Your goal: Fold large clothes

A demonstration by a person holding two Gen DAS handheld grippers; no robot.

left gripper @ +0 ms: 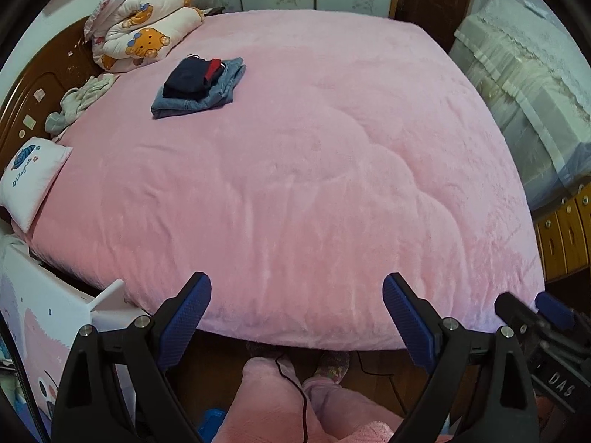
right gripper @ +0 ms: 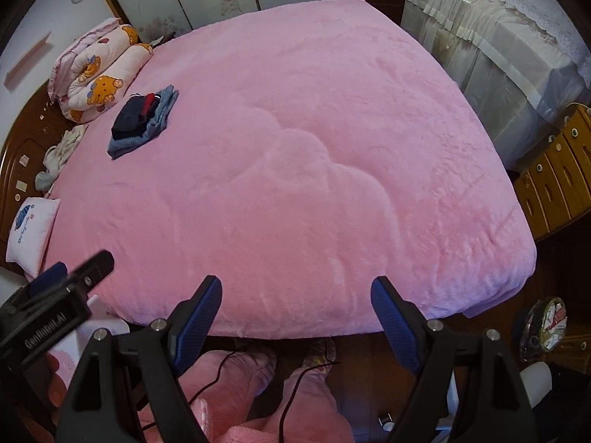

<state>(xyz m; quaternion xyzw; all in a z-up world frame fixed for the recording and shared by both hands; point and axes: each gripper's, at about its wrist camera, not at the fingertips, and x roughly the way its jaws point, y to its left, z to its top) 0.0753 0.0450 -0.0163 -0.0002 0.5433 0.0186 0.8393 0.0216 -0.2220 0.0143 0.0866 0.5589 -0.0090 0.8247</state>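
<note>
Evidently both tools are between garments: the left gripper (left gripper: 297,297) and the right gripper (right gripper: 295,301) hang above the near edge of the bed (left gripper: 332,170), tilted down at it, each with its jaws spread wide and nothing between them. The clothes that look finished sit far off to the left, a dark folded garment (left gripper: 190,75) stacked on folded jeans (left gripper: 201,99), probably parked there to keep the broad pink middle free as a folding surface. Near them, by the wooden headboard (left gripper: 33,88), lies a crumpled pale heap of clothes (left gripper: 79,101) that reads as work yet to be done, though I cannot make out what the pieces are. A rolled bear-print quilt (left gripper: 142,33) and a small white pillow (left gripper: 31,177) are pushed to that same left side, out of the way. From the left tool's camera the other tool shows only as a dark body at the right edge, and a white piece of furniture (left gripper: 55,317) crowds the near left corner. From the right tool's camera one sees instead wooden drawers (right gripper: 557,170) to the right and a round object (right gripper: 545,325) on the floor, whose nature I cannot tell.
</note>
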